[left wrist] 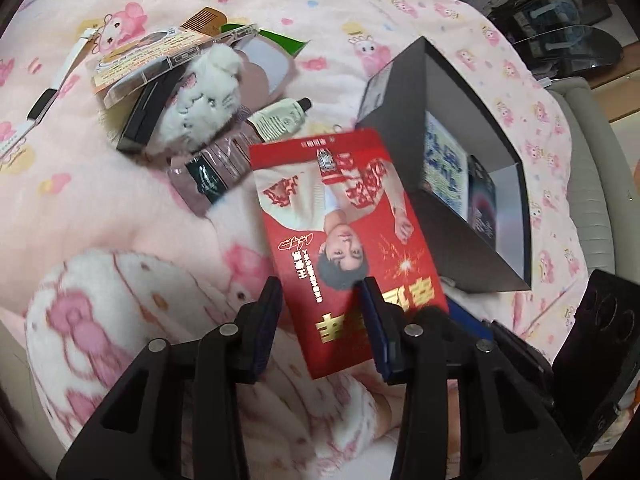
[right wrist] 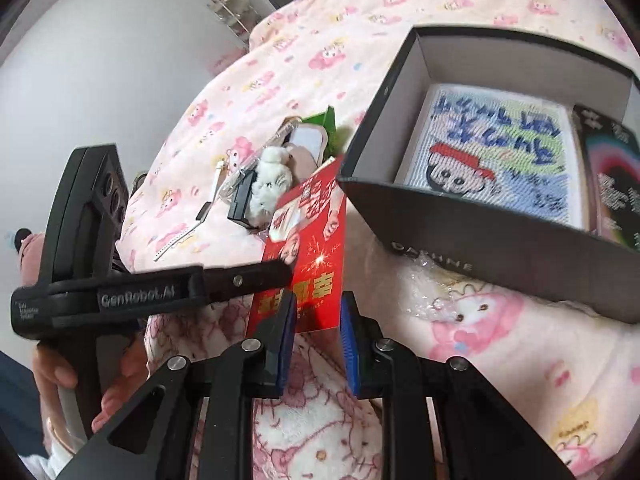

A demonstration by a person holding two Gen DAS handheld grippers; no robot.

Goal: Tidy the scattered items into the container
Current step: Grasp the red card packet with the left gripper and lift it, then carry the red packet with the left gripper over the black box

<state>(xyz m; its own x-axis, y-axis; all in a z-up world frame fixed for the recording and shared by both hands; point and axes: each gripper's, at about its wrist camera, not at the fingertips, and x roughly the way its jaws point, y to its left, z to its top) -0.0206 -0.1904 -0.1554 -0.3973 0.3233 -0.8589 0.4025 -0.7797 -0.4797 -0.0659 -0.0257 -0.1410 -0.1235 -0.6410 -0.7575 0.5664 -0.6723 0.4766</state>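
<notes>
My left gripper (left wrist: 322,320) has a red printed card (left wrist: 344,236) lying between its jaws, lifted over the pink blanket; the jaws stand wide apart and it is unclear whether both pads touch the card. The card also shows in the right wrist view (right wrist: 310,248), with the left gripper (right wrist: 286,270) against it. My right gripper (right wrist: 318,334) is open and empty just below the card. The black box (left wrist: 464,240) stands to the right, holding a knitted picture (right wrist: 496,156) and a dark booklet (right wrist: 612,176). The box wall (right wrist: 480,248) is near.
A pile of scattered items lies beyond on the blanket: a white plush toy (left wrist: 208,96), a pink mirror (left wrist: 266,68), a tube (left wrist: 280,116), a pink pouch (left wrist: 216,168), a comb (left wrist: 204,20), a white strap (left wrist: 56,80). A bed edge (left wrist: 600,184) lies right.
</notes>
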